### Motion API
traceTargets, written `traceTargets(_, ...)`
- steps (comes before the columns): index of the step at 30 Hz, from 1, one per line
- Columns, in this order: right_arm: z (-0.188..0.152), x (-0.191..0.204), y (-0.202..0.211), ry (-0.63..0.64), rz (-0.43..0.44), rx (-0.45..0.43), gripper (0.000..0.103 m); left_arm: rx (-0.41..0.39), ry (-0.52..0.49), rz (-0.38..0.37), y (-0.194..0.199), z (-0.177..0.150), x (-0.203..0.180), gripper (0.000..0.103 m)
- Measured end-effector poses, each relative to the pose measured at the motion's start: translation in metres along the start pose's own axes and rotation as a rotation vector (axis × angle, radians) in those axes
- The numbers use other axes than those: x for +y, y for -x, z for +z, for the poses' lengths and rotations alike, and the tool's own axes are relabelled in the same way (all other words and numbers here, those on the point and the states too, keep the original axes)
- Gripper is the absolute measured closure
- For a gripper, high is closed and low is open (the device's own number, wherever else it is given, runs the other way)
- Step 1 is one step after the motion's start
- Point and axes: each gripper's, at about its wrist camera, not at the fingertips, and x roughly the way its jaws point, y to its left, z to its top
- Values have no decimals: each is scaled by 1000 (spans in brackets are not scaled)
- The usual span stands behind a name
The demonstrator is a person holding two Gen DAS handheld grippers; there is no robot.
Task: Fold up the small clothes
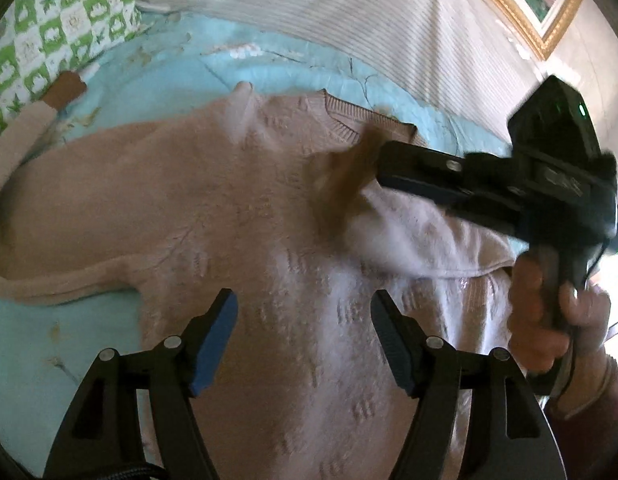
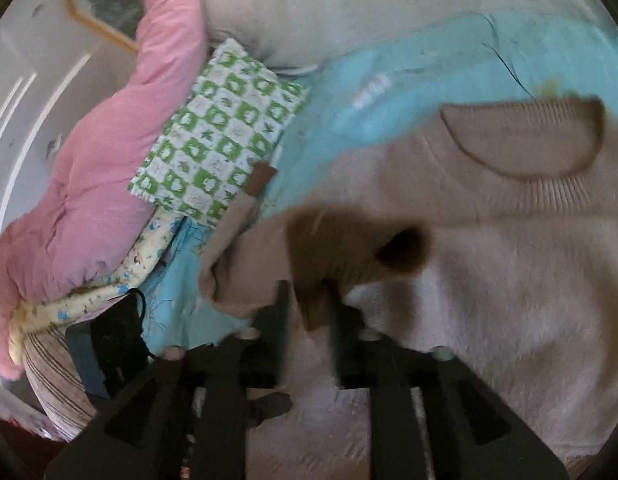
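Your sweater (image 1: 213, 200) lies flat on the bedsheet (image 1: 157, 72).
Its neckline (image 2: 525, 140) points away from you; the pillow (image 2: 221, 128) sits beyond its left sleeve (image 1: 25, 148), the quilt (image 2: 97, 148) behind that.

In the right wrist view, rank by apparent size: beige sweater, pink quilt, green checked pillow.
1. beige sweater, largest, though it lies nearest the camera.
2. pink quilt.
3. green checked pillow, smallest.

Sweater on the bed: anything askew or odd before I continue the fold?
The far sleeve trails off the blue sheet onto the green checked pillow. The right hand-held gripper pinches the other brown cuff over the sweater.
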Motion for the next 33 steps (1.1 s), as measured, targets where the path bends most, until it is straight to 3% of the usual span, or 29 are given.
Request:
traceTargets(2, -4, -5, 12, -10, 1, -28, 51, 8, 14, -21, -8, 5, -1, 31)
traceTargets(9, -24, -27, 79, -91, -72, -176, 50, 32, 38, 22, -48, 27, -4, 26)
traceTargets(13, -50, -54, 129, -156, -183, -283, 50, 4, 63, 39, -61, 45, -1, 28)
traceTargets(15, -62, -71, 158, -208, -266, -361, 50, -25, 88, 42, -61, 50, 3, 41)
traceTargets(16, -67, -78, 170, -230, -300, -394, 50, -43, 97, 62, -60, 51, 5, 82)
traceTargets(17, -69, -84, 181, -250, -332, -423, 50, -40, 100, 66, -58, 50, 6, 96)
traceTargets(19, -74, -102, 205, -307, -407, -476, 50, -98, 109, 39, -42, 46, 9, 96)
traceTargets(23, -67, -122, 212, -327, -527, -452, 50, -88, 118, 34, -40, 35, 15, 94)
traceTargets(28, -46, -142, 171, -293, -606, -256, 50, -77, 151, 40, -41, 28, 26, 81)
traceTargets(29, -45, -145, 166, -280, -609, -232, 59, -78, 152, 44, -40, 28, 27, 80)
traceTargets(30, -44, -143, 161, -247, -632, -210, 95, -77, 150, 48, -39, 29, 27, 81)
traceTargets(33, -41, -137, 170, -224, -651, -242, 94, -89, 124, 51, -34, 34, 20, 91)
